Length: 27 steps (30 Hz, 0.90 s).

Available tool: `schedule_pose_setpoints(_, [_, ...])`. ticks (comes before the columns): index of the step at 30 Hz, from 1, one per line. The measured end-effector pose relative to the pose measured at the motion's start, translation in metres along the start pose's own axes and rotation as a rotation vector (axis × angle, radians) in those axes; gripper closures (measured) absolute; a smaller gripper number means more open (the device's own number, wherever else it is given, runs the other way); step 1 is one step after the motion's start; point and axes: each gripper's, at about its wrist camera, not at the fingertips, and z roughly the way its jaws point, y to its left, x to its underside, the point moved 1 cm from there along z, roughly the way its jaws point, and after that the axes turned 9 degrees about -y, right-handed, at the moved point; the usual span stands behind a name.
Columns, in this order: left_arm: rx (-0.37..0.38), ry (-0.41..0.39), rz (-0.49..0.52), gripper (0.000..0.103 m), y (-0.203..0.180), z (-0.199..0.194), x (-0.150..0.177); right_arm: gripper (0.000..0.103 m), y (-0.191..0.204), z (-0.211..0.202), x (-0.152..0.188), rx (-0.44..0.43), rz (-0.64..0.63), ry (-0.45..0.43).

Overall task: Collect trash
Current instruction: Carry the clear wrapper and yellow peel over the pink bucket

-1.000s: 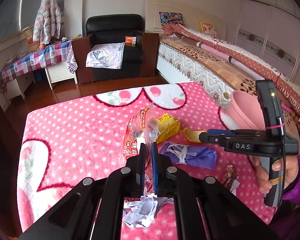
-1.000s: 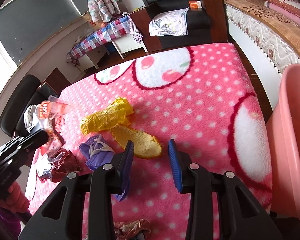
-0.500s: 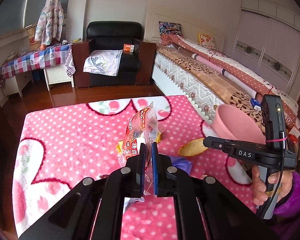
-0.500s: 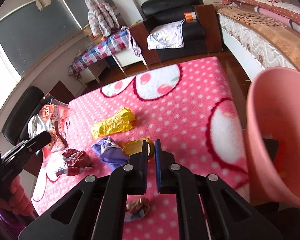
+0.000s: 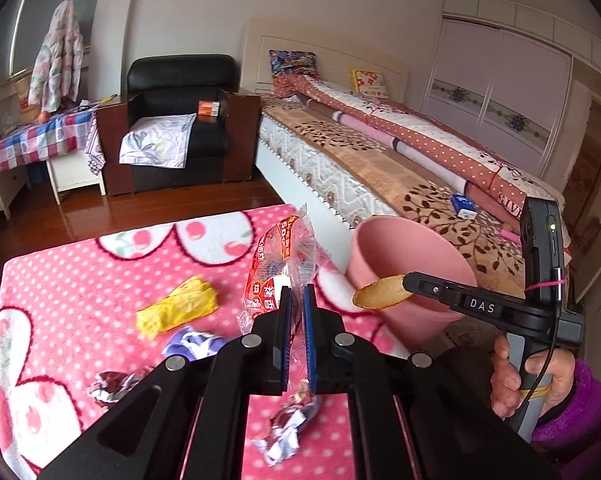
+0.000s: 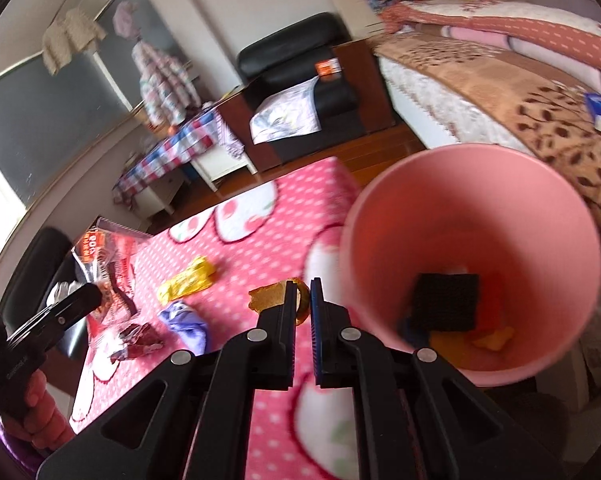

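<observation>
Take the black leather armchair (image 5: 180,120) as your landmark: it stands against the pale wall (image 5: 188,12), boxed in by dark wooden side panels, with a floral cloth (image 5: 158,146) draped over its seat and an orange box (image 5: 209,108) on one arm. To its right you see the bed (image 5: 380,160) with a white headboard, pillows and leaf-patterned covers; beyond that, the lilac wardrobe (image 5: 500,84). To the armchair's left sits a low white table under a checked cloth (image 5: 32,140), with a padded garment (image 5: 56,68) hanging above. Glossy brown wooden floor (image 5: 140,212) lies in front.
</observation>
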Motion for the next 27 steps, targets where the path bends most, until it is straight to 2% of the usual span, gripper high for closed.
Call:
schedule_pose_setpoints(11, [0.071, 0.008, 0.044, 0.098, -0.059, 0.028, -0.014, 0.096, -0.054, -0.028, -0.012, 0.097, 0.067, -0.08])
schedule_pose_setpoints(27, [0.166, 0.134, 0.0, 0.098, -0.108, 0.101, -0.009, 0.096, -0.087, -0.031, -0.012, 0.146, 0.098, -0.085])
